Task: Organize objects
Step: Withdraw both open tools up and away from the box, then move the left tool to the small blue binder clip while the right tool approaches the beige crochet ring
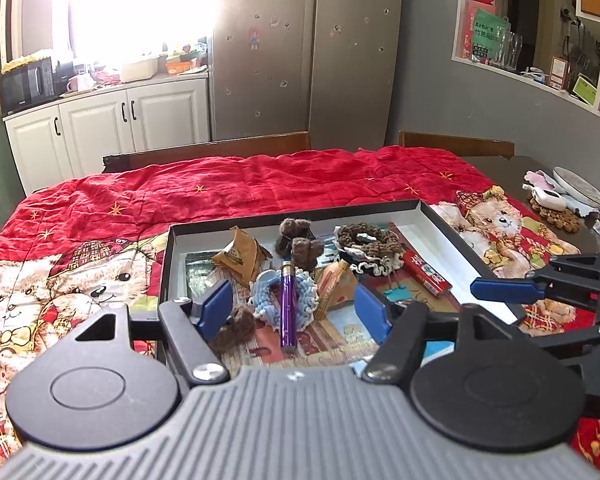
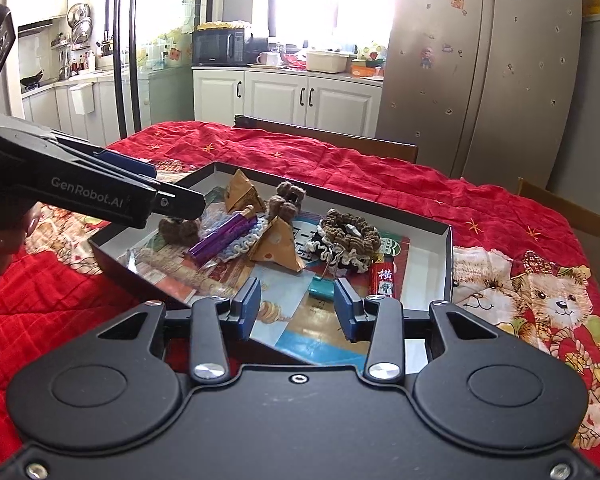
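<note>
Inside shallow black box [image 1: 440,216] [image 2: 446,256], white-lined, resting on red bear-print cloth [image 1: 220,184] [image 2: 420,188] over table: purple tube [image 1: 287,308] [image 2: 224,236] lying across pale blue crocheted ring [image 1: 308,292] [image 2: 242,246]; two tan paper pyramid packets [image 1: 240,258] [image 2: 278,246]; brown knitted pieces [image 1: 298,240] [image 2: 286,200]; brown-and-white scrunchies [image 1: 368,246] [image 2: 348,240]; red printed stick [image 1: 426,272] [image 2: 384,278]; printed picture sheets [image 1: 340,332] [image 2: 296,320] covering box floor.

Shown fully by right wrist view only: teal binder clip [image 2: 321,286] with wire handles raised, lying near front of box beside red stick; barely visible in left view. Shown by left wrist view only: round plate [image 1: 580,188] and small white device [image 1: 548,197] on bare table corner beyond cloth, at far right.

Left tongs [image 1: 294,310] released, jaws wide apart, hovering low over near end of box; purple tube and blue ring lying between blue pads [image 1: 216,306], no contact visible. Brown knitted lump [image 1: 234,326] [image 2: 178,230] just beside left pad.

Right tongs [image 2: 296,310] released, jaws apart, empty, poised over front edge of box; binder clip just ahead, between and slightly beyond blue pads [image 2: 250,306]. Seen side-on at right edge of left view [image 1: 500,288], hanging over box's right rim. Left tongs likewise seen side-on in right view [image 2: 180,200], over box's left part.
</note>
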